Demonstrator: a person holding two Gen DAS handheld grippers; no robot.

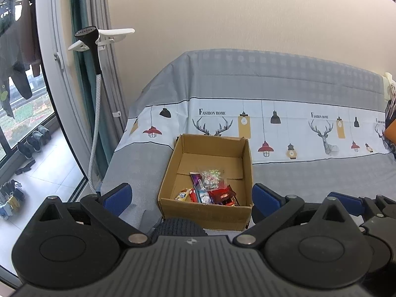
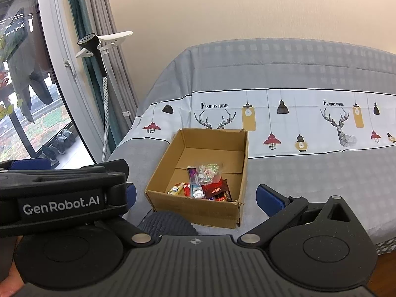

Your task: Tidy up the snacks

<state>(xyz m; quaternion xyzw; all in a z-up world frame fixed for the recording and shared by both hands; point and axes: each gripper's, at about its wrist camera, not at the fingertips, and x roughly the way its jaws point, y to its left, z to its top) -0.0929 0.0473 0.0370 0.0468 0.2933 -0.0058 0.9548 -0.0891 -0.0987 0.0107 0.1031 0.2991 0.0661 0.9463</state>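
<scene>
Left wrist view: left gripper (image 1: 191, 196) jaws spread wide, nothing between them, hovering just short of the open brown cardboard box (image 1: 205, 212) on the grey patterned bed cover (image 1: 309, 173). Pile of wrapped snacks (image 1: 208, 188) sits at the box's near side. Right wrist view: right gripper (image 2: 195, 195) jaws also apart, empty; same box (image 2: 195, 209), snacks (image 2: 203, 184) inside; left gripper's body just beside, left.
</scene>
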